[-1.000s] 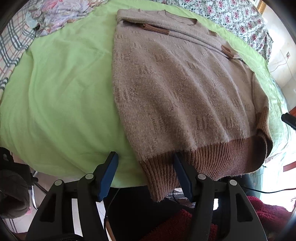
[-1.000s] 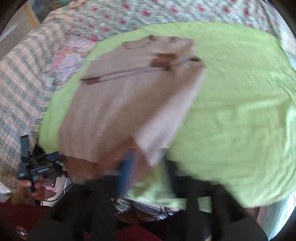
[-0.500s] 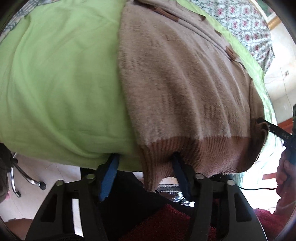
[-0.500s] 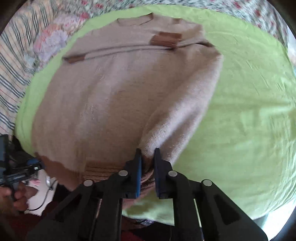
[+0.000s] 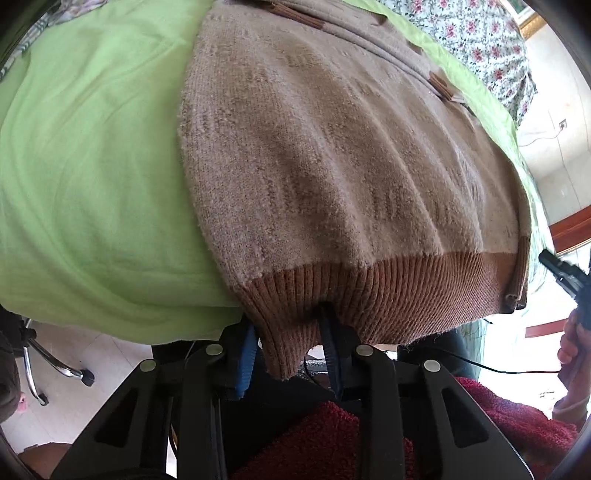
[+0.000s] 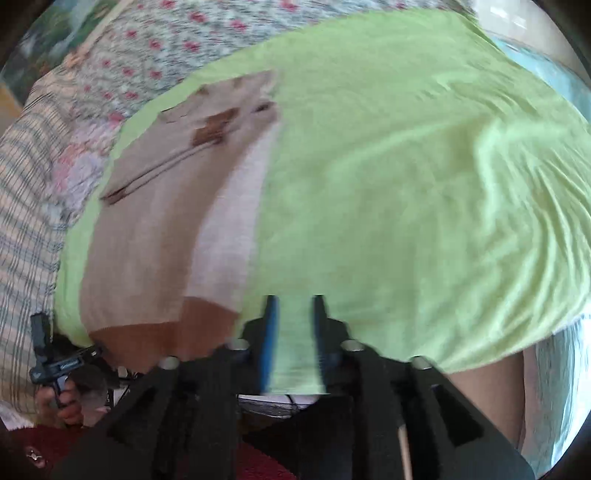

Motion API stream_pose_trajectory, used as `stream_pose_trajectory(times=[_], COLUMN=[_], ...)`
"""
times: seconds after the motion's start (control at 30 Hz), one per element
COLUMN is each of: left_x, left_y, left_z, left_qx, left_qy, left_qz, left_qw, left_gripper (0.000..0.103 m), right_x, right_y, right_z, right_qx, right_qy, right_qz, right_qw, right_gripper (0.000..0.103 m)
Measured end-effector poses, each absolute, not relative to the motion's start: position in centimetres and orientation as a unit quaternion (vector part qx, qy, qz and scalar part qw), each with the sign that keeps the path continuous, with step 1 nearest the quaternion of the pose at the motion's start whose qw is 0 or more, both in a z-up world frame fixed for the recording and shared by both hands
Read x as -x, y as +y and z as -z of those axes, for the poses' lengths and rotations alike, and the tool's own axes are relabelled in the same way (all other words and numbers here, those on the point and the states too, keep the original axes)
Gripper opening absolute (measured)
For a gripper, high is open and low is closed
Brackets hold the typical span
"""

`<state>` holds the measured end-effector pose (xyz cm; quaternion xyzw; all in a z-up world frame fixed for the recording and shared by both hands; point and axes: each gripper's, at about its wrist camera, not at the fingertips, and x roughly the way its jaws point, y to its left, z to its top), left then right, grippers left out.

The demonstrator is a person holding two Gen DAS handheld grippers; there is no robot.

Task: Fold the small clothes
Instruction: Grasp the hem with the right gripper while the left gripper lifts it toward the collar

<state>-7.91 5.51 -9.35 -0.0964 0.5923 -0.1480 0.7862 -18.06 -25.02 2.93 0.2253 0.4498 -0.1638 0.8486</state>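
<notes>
A tan knit sweater [image 5: 332,158] with a darker brown ribbed hem [image 5: 388,291] lies flat on a light green sheet [image 5: 92,166]; its sleeves are folded across the chest at the far end. My left gripper [image 5: 290,332] straddles the hem's near left corner; its blue pads [image 5: 248,354] sit on either side of the ribbing, closing in. In the blurred right wrist view the sweater [image 6: 166,221] lies to the left. My right gripper [image 6: 293,332] is partly open and empty over the green sheet [image 6: 406,184], right of the hem.
Floral bedding [image 5: 476,33] lies beyond the sheet, with plaid bedding [image 6: 22,206] at the left. A chair base [image 5: 55,362] stands on the floor below left. The other hand-held gripper [image 5: 565,273] shows at the right edge. Dark red fabric [image 5: 369,435] lies below the fingers.
My left gripper's fingers have narrowed around the hem's corner. My right gripper has let go of the sweater's side edge, opened a little and swung right over the bare sheet.
</notes>
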Motion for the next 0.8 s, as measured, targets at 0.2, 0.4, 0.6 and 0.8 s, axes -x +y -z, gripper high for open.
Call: stream_pose_trajectory(times=[0.2,0.4,0.6,0.8], left_x=[8.8,8.5,10.2,11.2], left_y=[5.7,6.3,7.3,9.1], left_z=[8.5,8.6,6.3,3.9], left_qx=[0.076,0.087,0.072,0.130], left_qy=[0.583,0.576,0.532,0.494], left_qz=[0.159,0.172,0.204,0.239], left_qw=[0.793,0.794,0.819,0.826], left_gripper=[0.030,0.013,0.007,0.007], right_x=[13.6,14.6,20.4,25.4], right_y=[-18.5,-18.2,-25.1,-30.0], right_z=[0.3,0.6,-1.6,-1.7], right_qx=[-0.156,-0.067,-0.249,-0.403], right_qy=[0.502,0.516,0.464,0.375], right_qz=[0.154,0.201,0.149,0.098], right_qw=[0.837,0.830,0.837,0.829], right_gripper=[0.048,0.010,0.008,0.007])
